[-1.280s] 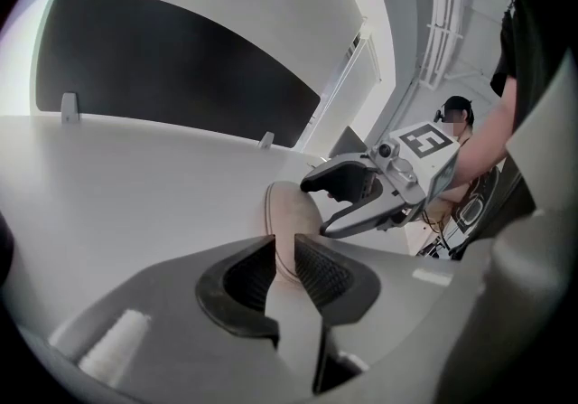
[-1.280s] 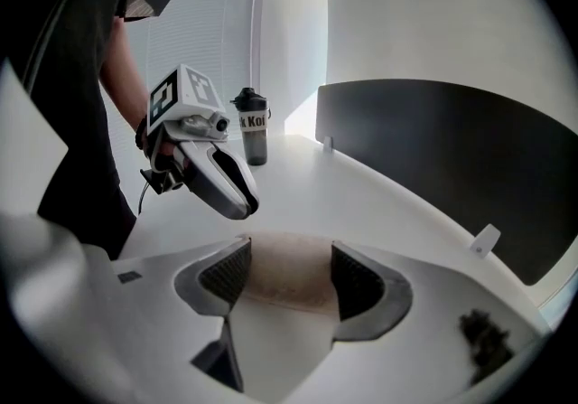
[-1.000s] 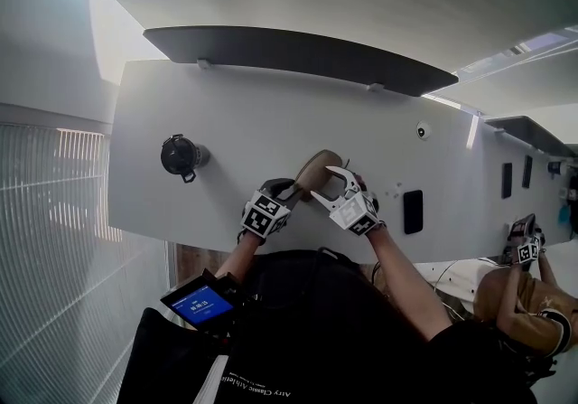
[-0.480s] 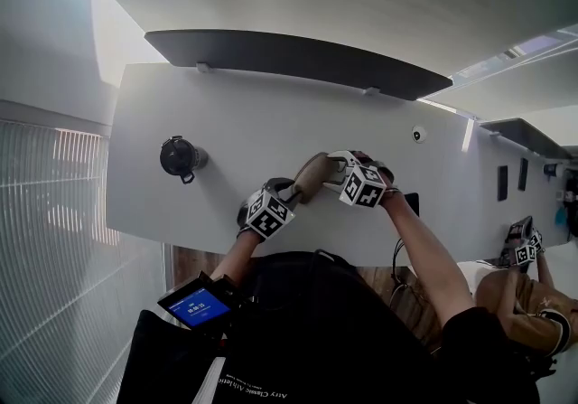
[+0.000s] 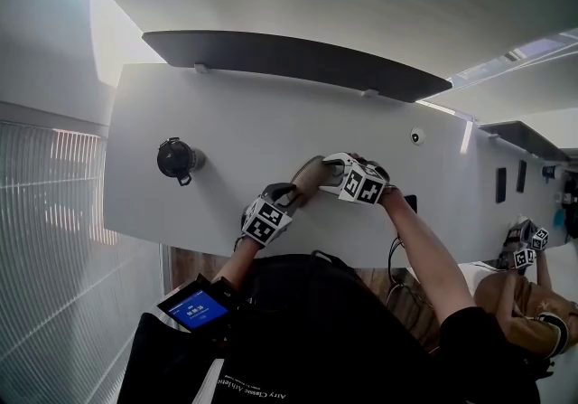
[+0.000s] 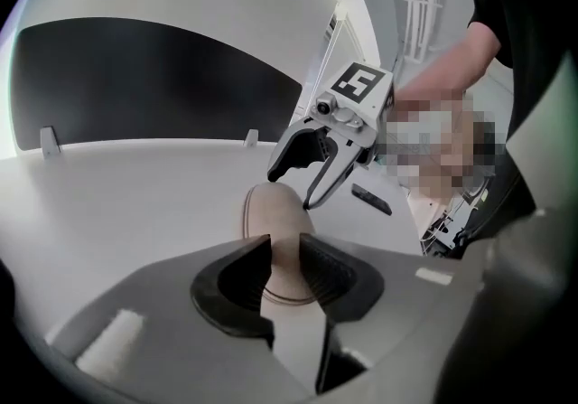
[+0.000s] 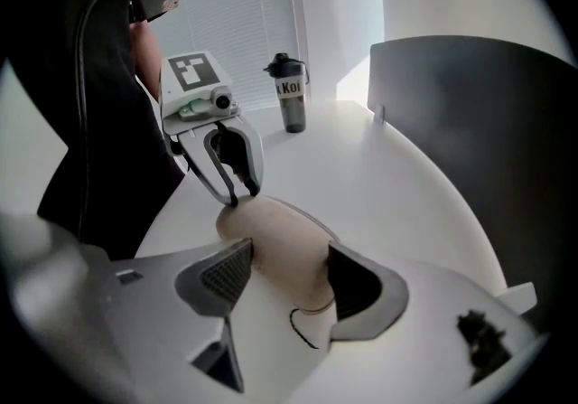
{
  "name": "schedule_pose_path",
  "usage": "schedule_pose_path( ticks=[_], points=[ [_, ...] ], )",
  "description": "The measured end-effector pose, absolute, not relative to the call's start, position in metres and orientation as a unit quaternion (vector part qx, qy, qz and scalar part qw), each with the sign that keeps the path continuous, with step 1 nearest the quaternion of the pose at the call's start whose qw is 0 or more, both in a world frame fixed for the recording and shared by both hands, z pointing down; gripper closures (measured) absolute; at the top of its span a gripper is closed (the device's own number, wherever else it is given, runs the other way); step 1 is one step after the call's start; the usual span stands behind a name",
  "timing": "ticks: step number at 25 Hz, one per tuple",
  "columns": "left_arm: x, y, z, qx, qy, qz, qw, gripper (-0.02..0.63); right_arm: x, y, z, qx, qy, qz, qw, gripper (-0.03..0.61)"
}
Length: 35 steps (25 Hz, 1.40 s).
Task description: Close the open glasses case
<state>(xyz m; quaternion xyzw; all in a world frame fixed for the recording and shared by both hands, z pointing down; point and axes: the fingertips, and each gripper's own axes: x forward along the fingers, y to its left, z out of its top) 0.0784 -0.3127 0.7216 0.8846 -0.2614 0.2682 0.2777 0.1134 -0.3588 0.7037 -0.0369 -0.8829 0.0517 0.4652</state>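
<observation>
Steadying glasses case [image 5: 312, 174] on counter [image 5: 253, 122] with left gripper [image 6: 282, 271], jaws just narrowed onto one end, clasping other end in right gripper's [image 7: 287, 280] wide jaws to press lid shut.

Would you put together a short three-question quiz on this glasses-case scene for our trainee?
1. Multiple choice: what lies between the fingers of the right gripper? A) the glasses case B) a pen C) nothing
2. True or false: the bottle stands upright on the table, apart from the case.
3. How many grippers are at the case?
Key: 1 A. 2 True. 3 Two: the left gripper has its fingers at the case's other end, which is between them as they have just been closing.
</observation>
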Motion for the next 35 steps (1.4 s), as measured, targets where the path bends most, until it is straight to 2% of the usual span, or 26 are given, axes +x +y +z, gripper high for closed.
schedule_pose_path(
  ticks=[16, 20, 23, 27, 28, 29, 31, 33, 35],
  points=[
    [0.078, -0.323, 0.714, 0.883, -0.243, 0.236, 0.326, 0.503, 0.115, -0.361, 0.709, -0.040, -0.874, 0.089, 0.477, 0.308],
    [0.076, -0.321, 0.713, 0.877, -0.242, 0.225, 0.348, 0.519, 0.118, -0.359, 0.706, -0.016, -0.874, 0.104, 0.475, 0.308],
    [0.068, -0.328, 0.701, 0.886, -0.256, 0.215, 0.322, 0.545, 0.120, -0.367, 0.690, 0.073, -0.894, 0.141, 0.418, 0.310],
    [0.056, -0.337, 0.664, 0.893, -0.300, 0.152, 0.301, 0.550, 0.130, -0.367, 0.641, 0.222, -0.917, 0.195, 0.267, 0.314],
    [0.056, -0.337, 0.654, 0.895, -0.306, 0.135, 0.295, 0.553, 0.133, -0.362, 0.628, 0.247, -0.918, 0.207, 0.230, 0.322],
    [0.057, -0.336, 0.644, 0.899, -0.309, 0.120, 0.286, 0.560, 0.138, -0.356, 0.617, 0.269, -0.918, 0.217, 0.197, 0.355],
    [0.062, -0.333, 0.622, 0.909, -0.308, 0.099, 0.262, 0.569, 0.147, -0.344, 0.600, 0.308, -0.912, 0.222, 0.156, 0.525],
    [0.071, -0.326, 0.602, 0.920, -0.299, 0.084, 0.239, 0.581, 0.156, -0.330, 0.591, 0.338, -0.905, 0.218, 0.142, 0.568],
    [0.079, -0.316, 0.591, 0.930, -0.287, 0.079, 0.216, 0.586, 0.161, -0.316, 0.586, 0.353, -0.901, 0.215, 0.133, 0.569]
  ],
)
